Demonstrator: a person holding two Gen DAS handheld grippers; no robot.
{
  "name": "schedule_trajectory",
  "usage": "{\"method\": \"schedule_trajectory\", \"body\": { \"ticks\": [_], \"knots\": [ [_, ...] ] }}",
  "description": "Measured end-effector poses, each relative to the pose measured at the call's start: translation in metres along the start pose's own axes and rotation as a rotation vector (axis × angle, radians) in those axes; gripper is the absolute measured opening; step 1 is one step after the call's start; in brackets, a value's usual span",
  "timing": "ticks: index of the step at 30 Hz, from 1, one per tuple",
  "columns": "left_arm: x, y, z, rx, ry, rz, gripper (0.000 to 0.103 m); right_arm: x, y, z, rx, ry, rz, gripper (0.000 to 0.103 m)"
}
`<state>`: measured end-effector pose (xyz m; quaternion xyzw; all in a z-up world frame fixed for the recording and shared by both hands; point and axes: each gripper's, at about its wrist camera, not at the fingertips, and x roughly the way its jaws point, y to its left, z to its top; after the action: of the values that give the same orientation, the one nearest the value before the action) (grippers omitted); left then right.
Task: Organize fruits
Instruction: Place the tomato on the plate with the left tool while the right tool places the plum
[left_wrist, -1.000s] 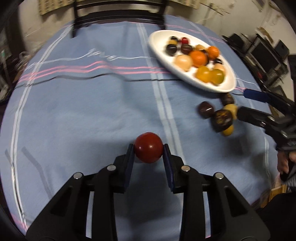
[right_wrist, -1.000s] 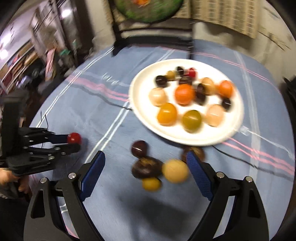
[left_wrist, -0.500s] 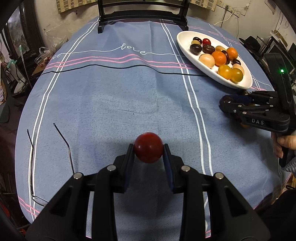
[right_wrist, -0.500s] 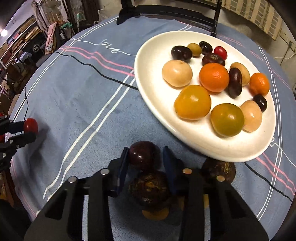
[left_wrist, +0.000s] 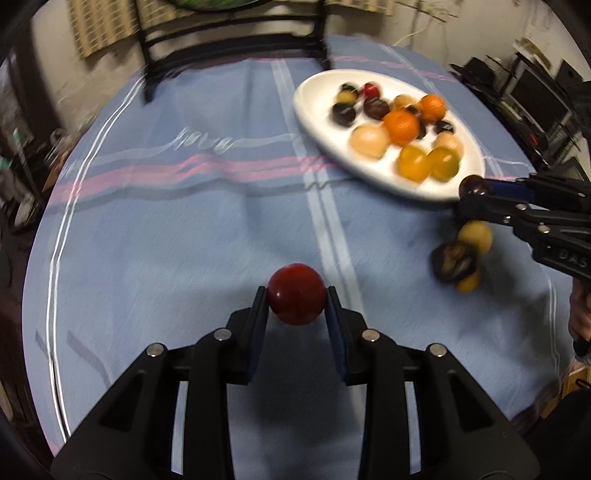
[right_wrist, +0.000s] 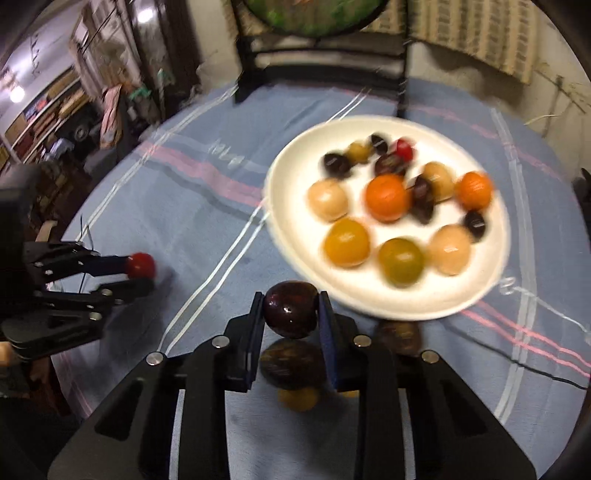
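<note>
In our right gripper (right_wrist: 290, 314) we now carry the dark plum (right_wrist: 290, 309), clamped between the jaws and lifted off the blue tablecloth (right_wrist: 207, 229), where half a second ago it sat among the loose fruit (right_wrist: 293, 363) that remains below. Our left gripper (left_wrist: 296, 308) stays clamped on the red tomato (left_wrist: 296, 298). Farther off, the white plate (right_wrist: 291, 236) of sorted fruit likely receives both next.
</note>
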<state>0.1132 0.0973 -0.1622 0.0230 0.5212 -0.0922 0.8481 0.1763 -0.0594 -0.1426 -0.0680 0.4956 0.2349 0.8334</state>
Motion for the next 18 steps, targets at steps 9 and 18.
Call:
{"method": "schedule_trajectory", "body": {
  "ticks": [9, 18],
  "knots": [
    [0.029, -0.058, 0.097, 0.134, -0.074, -0.076, 0.031, -0.005, -0.078, 0.022, 0.133, -0.044, -0.123, 0.029],
    [0.064, -0.072, 0.126, 0.166, -0.045, -0.090, 0.041, 0.014, -0.091, 0.030, 0.147, -0.035, -0.153, 0.072]
  ]
}}
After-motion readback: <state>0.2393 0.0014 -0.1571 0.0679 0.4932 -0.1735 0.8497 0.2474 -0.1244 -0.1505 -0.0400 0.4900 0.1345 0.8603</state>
